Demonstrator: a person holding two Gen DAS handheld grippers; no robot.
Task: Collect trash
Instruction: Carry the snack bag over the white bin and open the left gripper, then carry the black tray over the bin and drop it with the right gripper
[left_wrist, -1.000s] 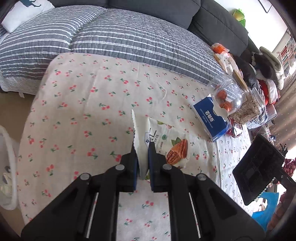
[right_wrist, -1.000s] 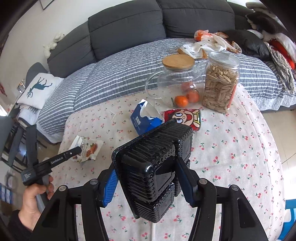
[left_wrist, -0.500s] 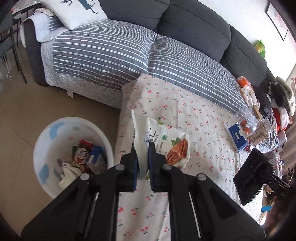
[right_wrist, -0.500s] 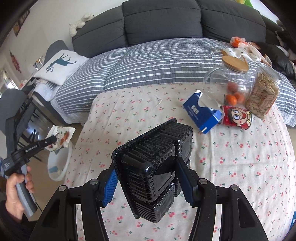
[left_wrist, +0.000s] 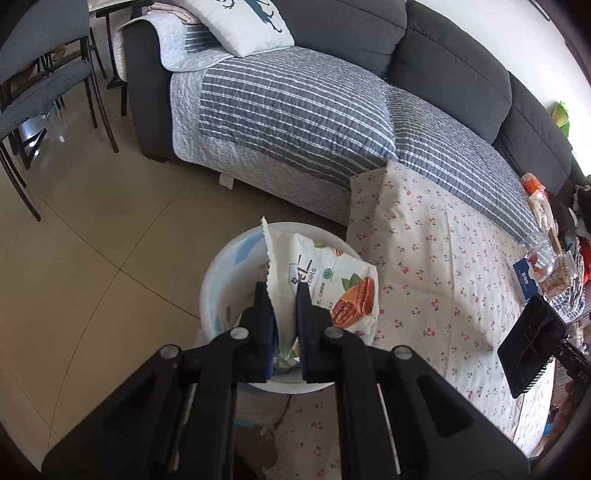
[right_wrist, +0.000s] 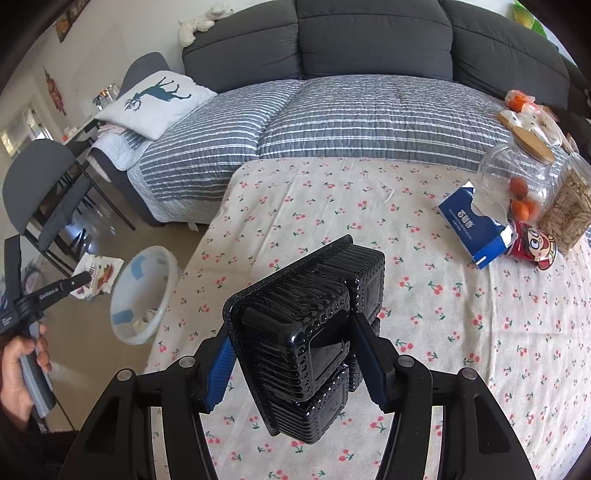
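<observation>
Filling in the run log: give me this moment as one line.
left gripper: shut on snack bag, over trash bin | right gripper: shut on black plastic tray, over table

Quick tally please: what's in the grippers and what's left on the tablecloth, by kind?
Held trash: 2, snack bag and black tray
Glass jars: 2
Blue tissue box: 1
Red cartoon packet: 1
Total: 6

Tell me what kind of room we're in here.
Most likely a home living room. A dark grey sofa with a striped quilt and a deer cushion sits behind a table under a cherry-print cloth, which carries snack jars, and a white bin stands beside it.
</observation>
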